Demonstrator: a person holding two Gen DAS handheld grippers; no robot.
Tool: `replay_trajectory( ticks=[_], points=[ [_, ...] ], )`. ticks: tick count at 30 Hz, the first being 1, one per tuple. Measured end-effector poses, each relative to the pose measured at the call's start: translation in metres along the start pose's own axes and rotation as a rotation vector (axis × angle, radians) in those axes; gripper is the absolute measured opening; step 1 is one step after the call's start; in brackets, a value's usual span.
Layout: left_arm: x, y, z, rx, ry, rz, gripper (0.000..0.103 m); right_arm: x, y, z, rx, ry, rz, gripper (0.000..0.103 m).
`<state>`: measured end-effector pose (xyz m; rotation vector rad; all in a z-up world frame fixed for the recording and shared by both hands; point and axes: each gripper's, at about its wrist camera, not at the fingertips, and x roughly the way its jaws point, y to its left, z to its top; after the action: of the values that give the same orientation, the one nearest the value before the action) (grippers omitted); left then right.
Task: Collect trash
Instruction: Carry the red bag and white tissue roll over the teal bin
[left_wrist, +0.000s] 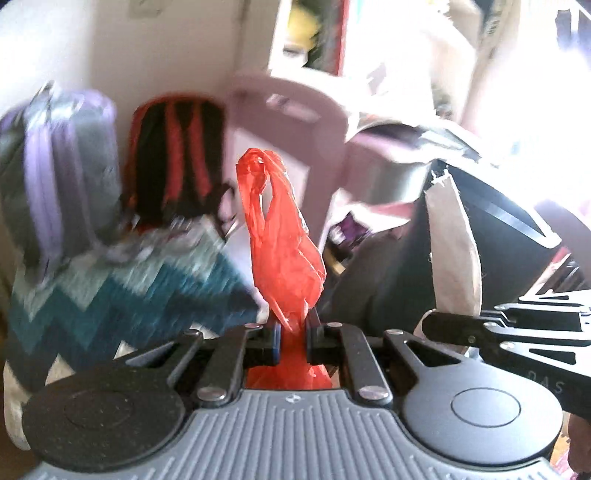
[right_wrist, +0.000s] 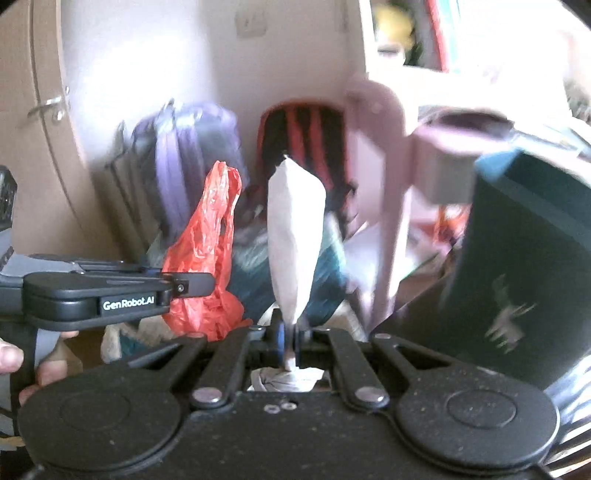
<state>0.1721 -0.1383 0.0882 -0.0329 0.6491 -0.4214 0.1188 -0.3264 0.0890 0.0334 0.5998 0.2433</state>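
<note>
A crumpled red plastic bag (left_wrist: 280, 236) stands up out of my left gripper (left_wrist: 291, 332), whose jaws are shut on its lower part. The same red plastic bag (right_wrist: 207, 258) shows in the right wrist view, with my left gripper (right_wrist: 192, 286) seen from the side. A white tissue paper (right_wrist: 293, 229) sticks up from my right gripper (right_wrist: 290, 339), pinched between its pads. That white tissue paper (left_wrist: 454, 251) and my right gripper (left_wrist: 439, 325) appear at the right of the left wrist view. Both pictures are blurred.
A purple backpack (left_wrist: 55, 166) and a red-and-black backpack (left_wrist: 177, 158) lean against the white wall. A zigzag teal blanket (left_wrist: 129, 295) lies below them. A pink chair (left_wrist: 295, 110) stands behind the bag. A dark bin (right_wrist: 517, 258) is at right. A hand (right_wrist: 22, 362) holds the left gripper.
</note>
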Motion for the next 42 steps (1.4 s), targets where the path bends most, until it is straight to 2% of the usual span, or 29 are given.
replay_trajectory(
  ticks=[9, 13, 18, 25, 30, 39, 42],
  points=[
    [-0.019, -0.074, 0.075, 0.088, -0.125, -0.107, 0.011, -0.060, -0.054, 0.044, -0.004, -0.174, -0.160, 0.004],
    [-0.014, -0.105, 0.102, 0.137, -0.157, -0.140, 0.011, -0.075, -0.084, 0.060, 0.024, -0.214, -0.223, 0.004],
    [0.000, -0.146, 0.129, 0.167, -0.158, -0.191, 0.011, -0.084, -0.120, 0.066, 0.077, -0.235, -0.288, 0.004],
    [0.040, -0.201, 0.149, 0.213, -0.143, -0.243, 0.011, -0.071, -0.158, 0.061, 0.104, -0.183, -0.356, 0.004],
    [0.071, -0.229, 0.147, 0.254, -0.094, -0.245, 0.011, -0.049, -0.183, 0.052, 0.126, -0.110, -0.378, 0.004],
    [0.136, -0.249, 0.136, 0.280, 0.039, -0.215, 0.011, -0.017, -0.207, 0.037, 0.138, 0.007, -0.376, 0.005],
    [0.156, -0.248, 0.130, 0.286, 0.085, -0.197, 0.012, -0.011, -0.208, 0.037, 0.127, 0.034, -0.368, 0.009]
  ],
)
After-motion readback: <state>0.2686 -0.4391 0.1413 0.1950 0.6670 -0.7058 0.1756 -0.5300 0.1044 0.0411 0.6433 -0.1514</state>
